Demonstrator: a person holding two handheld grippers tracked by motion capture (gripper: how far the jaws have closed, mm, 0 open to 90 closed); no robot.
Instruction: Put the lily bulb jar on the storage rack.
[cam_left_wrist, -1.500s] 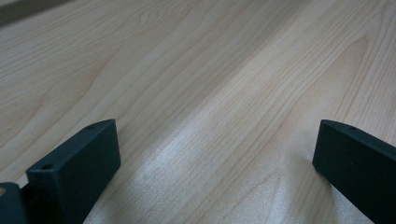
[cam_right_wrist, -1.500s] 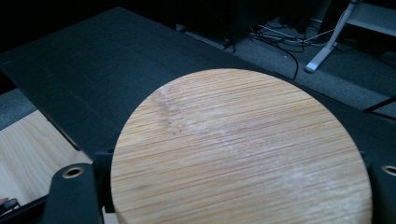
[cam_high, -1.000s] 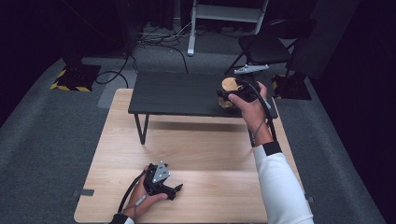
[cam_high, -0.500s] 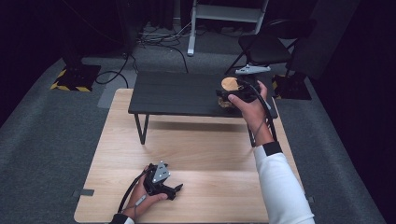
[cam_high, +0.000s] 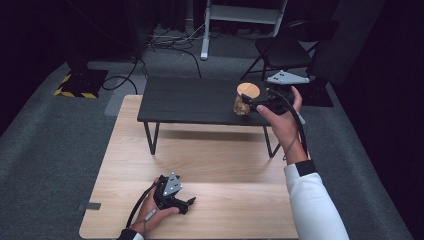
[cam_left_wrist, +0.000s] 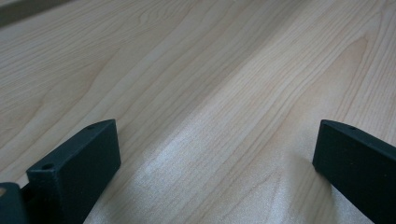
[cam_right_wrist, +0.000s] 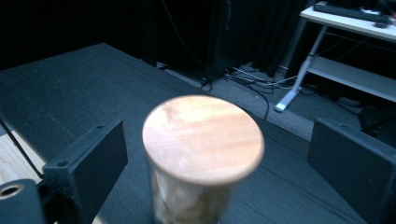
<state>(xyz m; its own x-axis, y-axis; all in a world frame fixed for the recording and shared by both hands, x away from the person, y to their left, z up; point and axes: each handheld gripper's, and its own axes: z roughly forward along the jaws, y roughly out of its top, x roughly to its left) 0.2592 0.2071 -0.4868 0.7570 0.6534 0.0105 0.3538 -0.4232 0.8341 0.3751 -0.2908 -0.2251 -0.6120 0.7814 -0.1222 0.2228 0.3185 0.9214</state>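
A glass jar with a round wooden lid stands on the right part of the small black table. My right gripper sits just right of it, and its jaws have just been opening. In the right gripper view the jar stands between the two black jaws of my right gripper, with a gap on each side and neither pad touching. My left gripper lies on the light wooden table near the front edge. It stands open with bare wood between its jaws.
The black table stands on thin legs at the back of the wooden table. Beyond it are a dark chair, a white desk frame and floor cables. Grey carpet surrounds the table.
My right gripper has let go of the jar and drawn back to the right. The jar stays standing on the black table. My left hand has not moved.
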